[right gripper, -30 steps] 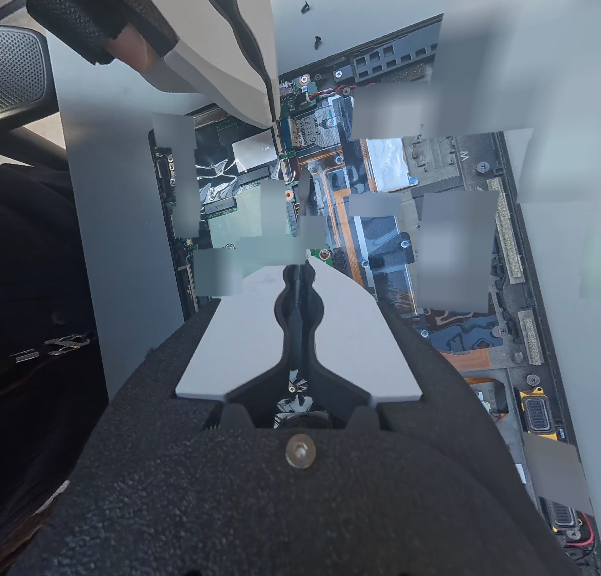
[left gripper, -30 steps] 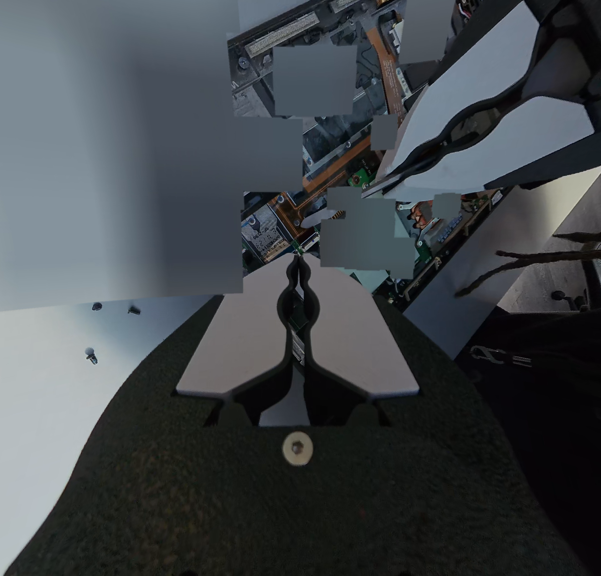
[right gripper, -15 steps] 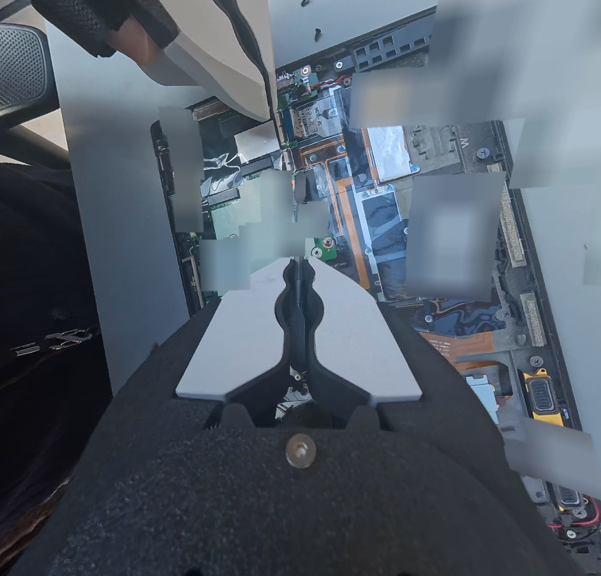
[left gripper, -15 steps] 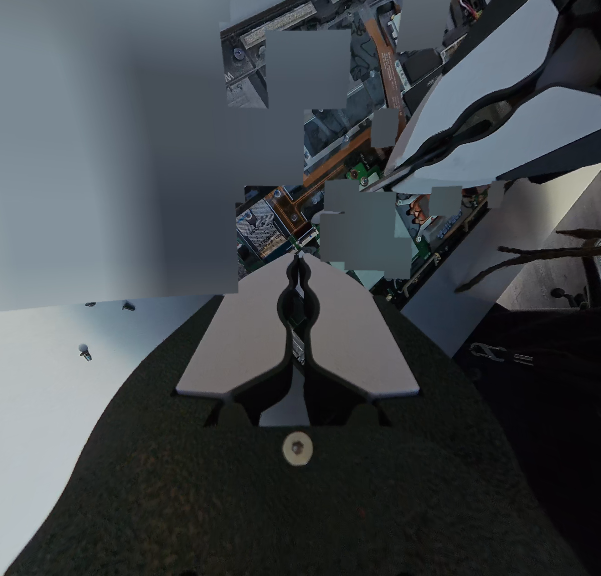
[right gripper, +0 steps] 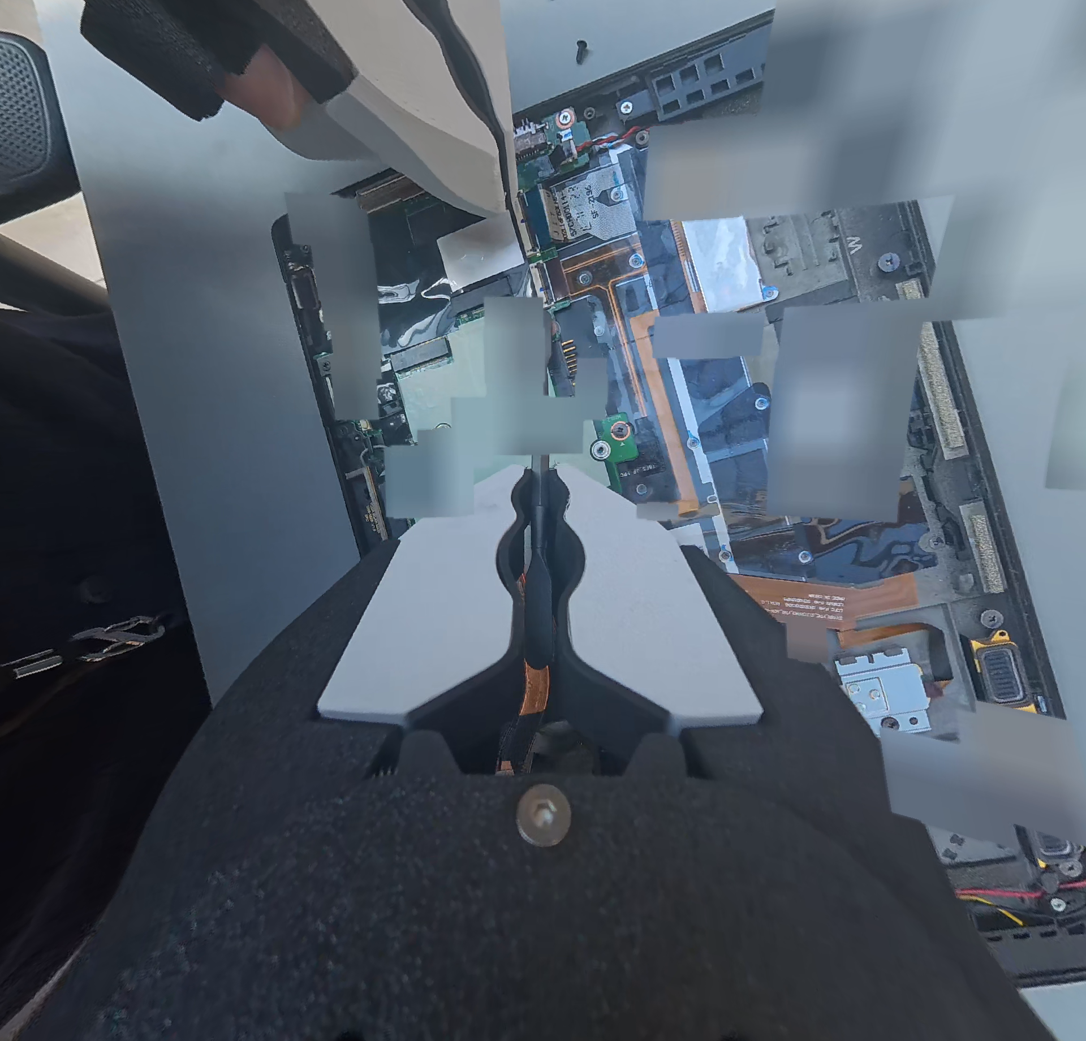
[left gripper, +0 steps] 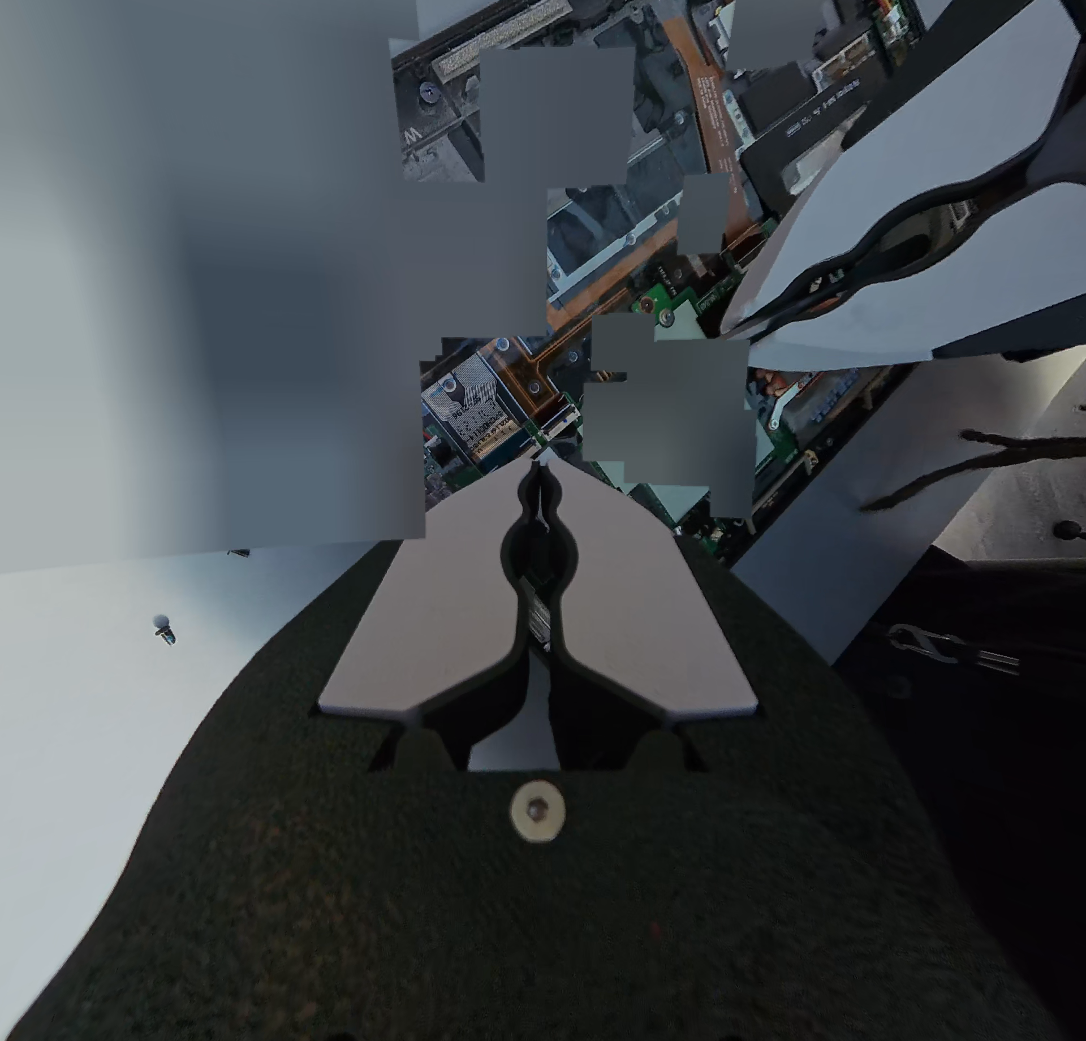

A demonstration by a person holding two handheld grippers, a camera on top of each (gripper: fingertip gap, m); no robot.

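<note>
An opened laptop lies on a pale table with its boards, copper-coloured flex cables and metal shields bare; it also fills the right wrist view. My left gripper is shut, its tips down by a white ribbon connector beside a silver card; I cannot tell whether it pinches anything. It also shows at the top of the right wrist view. My right gripper is shut on a thin dark screwdriver, next to a small green board. Its tips show in the left wrist view.
Loose black screws lie on the table beyond the laptop. A person in dark clothing with a metal clip is at the table's edge. A mesh chair back stands at the far left. My right fingertips sit around 9 cm from my left ones.
Both grippers stay shut. The right gripper has drifted a little to the right over the laptop. The left view has shifted slightly, so the loose screws sit lower and farther left.
</note>
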